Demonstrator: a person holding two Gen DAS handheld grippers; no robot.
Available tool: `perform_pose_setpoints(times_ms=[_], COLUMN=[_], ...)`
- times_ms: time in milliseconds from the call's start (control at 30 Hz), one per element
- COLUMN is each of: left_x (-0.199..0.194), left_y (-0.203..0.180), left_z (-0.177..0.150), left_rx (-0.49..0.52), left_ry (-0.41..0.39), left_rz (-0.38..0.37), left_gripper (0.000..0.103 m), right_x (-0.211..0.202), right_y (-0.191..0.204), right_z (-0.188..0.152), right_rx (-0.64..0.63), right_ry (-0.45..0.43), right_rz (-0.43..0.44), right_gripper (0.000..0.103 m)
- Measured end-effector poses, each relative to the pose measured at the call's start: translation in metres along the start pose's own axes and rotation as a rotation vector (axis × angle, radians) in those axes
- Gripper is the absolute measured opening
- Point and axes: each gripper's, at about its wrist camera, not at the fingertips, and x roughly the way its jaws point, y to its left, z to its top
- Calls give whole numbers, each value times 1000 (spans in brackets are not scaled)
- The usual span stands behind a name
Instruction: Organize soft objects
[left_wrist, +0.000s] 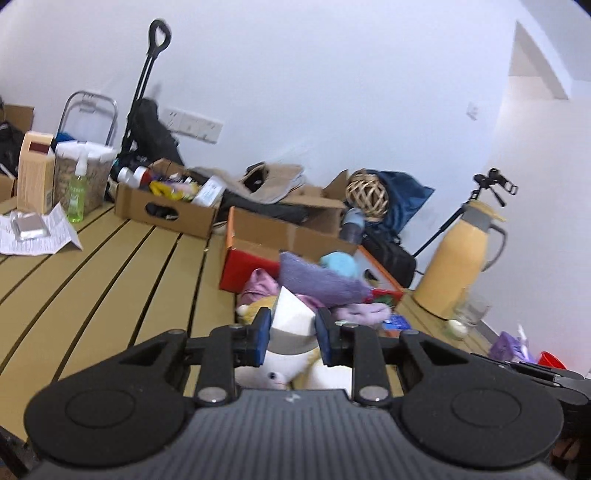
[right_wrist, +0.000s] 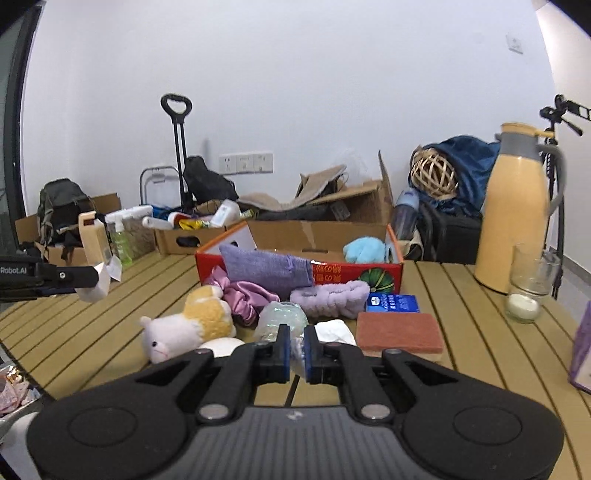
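My left gripper (left_wrist: 291, 334) is shut on a white folded sponge-like piece (left_wrist: 291, 314) and holds it above the table; it also shows at the left of the right wrist view (right_wrist: 96, 286). Below it lies a white and yellow plush toy (right_wrist: 184, 326). My right gripper (right_wrist: 296, 349) is nearly closed on a crumpled white and blue soft item (right_wrist: 296, 350). A red cardboard box (right_wrist: 362, 275) holds a light blue fluffy item (right_wrist: 364, 249); a purple knitted cloth (right_wrist: 266, 269) hangs over its front wall. A pink satin scrunchie (right_wrist: 243, 295) and a lilac headband (right_wrist: 328, 299) lie in front.
A rust-coloured scouring sponge (right_wrist: 399, 332), a blue packet (right_wrist: 393, 302) and a clear plastic bag (right_wrist: 282, 317) lie nearby. A yellow thermos (right_wrist: 515, 210) and a glass candle jar (right_wrist: 526, 288) stand at the right. Cardboard boxes (right_wrist: 184, 234) and bags lie behind the slatted table (right_wrist: 92, 332).
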Motion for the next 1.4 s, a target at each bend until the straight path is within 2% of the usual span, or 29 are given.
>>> perform_pose_setpoints(times_ms=[233,333,433,533,600,667,733,800,900,967,1000,1033,1067,1133,1200,1300,1400], left_x=[-7,11,48,109,163,218,267,315,372,398,407,415,421,421,414,399,374], left_y=[-16,-20,-22,-19,-11,-2,7,21,41,48,51,53,57,63,62,55,43], left_z=[9,29,64,99,118,133,141,148,152,150,148,146,146,149,154,162,175], left_rx=[40,67,116,150,172,196,239,257,216,220,224,232,230,192,192,199,206], left_ry=[-24,-21,-23,21,84,146,160,210,284,331,340,353,359,365,339,320,304], left_rz=[-21,-46,-68,-68,-59,-27,37,51,89,102,121,149,166,141,115,119,104], left_gripper=[27,27,28,29,29,29,31,32,33,39,46,62,64,65,71,71,71], right_x=[-20,-7,21,72,118,174,236,295,365,404,419,433,444,455,455,446,412], right_y=[1,-1,-10,-24,-34,-48,-63,-72,-80,-82,-83,-85,-88,-94,-98,-100,-101], right_z=[11,29,64,101,124,147,164,175,177,175,171,168,164,157,154,161,180], right_rx=[-10,-29,-41,-33,-20,19,74,92,131,118,118,126,134,158,193,197,197], right_ry=[-41,-45,-50,-23,25,88,160,226,295,325,340,359,374,385,388,365,326], right_rz=[34,79,145,188,204,229,229,203,187,160,139,107,84,65,81,83,93], right_gripper=[7,7,7,7,7,7,7,7,7,9,15,17,18,22,37,39,39])
